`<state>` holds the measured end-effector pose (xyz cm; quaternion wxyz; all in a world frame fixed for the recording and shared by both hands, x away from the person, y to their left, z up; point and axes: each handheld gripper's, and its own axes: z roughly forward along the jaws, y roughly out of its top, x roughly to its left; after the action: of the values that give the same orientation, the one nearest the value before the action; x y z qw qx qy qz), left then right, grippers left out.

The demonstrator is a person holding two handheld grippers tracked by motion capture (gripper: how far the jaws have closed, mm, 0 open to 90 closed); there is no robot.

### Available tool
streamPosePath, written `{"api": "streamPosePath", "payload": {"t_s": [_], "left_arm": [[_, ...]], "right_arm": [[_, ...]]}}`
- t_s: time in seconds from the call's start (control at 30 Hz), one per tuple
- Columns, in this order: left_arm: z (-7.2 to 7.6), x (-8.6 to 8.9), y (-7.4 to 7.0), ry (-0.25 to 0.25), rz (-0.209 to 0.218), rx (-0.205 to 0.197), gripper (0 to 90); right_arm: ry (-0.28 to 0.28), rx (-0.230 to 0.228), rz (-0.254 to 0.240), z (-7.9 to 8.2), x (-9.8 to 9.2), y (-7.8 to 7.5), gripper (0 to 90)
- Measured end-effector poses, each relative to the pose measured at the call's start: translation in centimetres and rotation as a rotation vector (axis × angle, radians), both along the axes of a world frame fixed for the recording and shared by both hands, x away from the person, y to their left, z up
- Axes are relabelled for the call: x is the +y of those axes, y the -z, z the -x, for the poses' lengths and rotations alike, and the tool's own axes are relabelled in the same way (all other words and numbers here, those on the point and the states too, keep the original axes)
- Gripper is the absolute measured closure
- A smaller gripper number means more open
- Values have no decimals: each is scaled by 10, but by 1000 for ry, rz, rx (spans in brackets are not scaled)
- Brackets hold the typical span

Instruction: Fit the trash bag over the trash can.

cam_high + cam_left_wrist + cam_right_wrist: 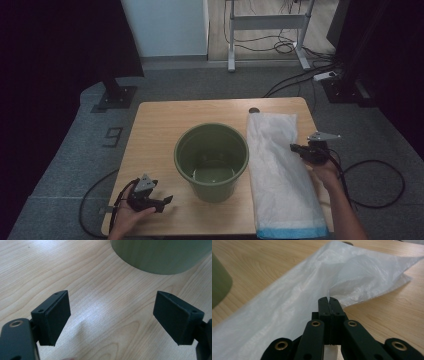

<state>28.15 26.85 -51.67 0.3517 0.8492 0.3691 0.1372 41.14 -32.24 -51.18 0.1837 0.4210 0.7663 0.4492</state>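
Note:
A green plastic pot (211, 160) stands upright and empty at the middle of the wooden table (155, 130). To its right lies a long white woven bag (280, 170) with a blue band at its near end. My right gripper (296, 148) is at the bag's right edge; in the right gripper view its jaws (328, 300) are pressed together on the bag's (307, 292) edge, which rises slightly there. My left gripper (165, 203) rests low at the table's front left, open, with bare wood between its jaws (111, 315). The pot's wall (160, 255) is just ahead of it.
A small dark round spot (254, 110) sits at the table's far edge by the bag's top. Cables (372, 182) trail on the grey floor to the right, and a desk frame (267, 30) stands beyond the table.

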Motion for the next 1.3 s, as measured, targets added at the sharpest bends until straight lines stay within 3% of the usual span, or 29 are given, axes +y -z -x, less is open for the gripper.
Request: {"api": "streamPosePath", "payload": {"t_s": [0.17, 0.5, 0.8, 1.03, 1.3], "left_arm": [[8, 3, 0, -5, -6, -1, 143], [20, 7, -5, -18, 17, -20, 143], [11, 9, -10, -16, 42, -32, 143], [7, 6, -15, -32, 48, -51, 144], [9, -2, -30, -32, 77, -83, 144]], "right_arm": [[-18, -14, -43, 9, 2, -10, 892], [-64, -73, -43, 27, 13, -42, 892], [-84, -132, -67, 25, 14, -80, 893], [-106, -168, -118, 35, 6, -98, 893], [-136, -199, -124, 44, 2, -115, 893]]}}
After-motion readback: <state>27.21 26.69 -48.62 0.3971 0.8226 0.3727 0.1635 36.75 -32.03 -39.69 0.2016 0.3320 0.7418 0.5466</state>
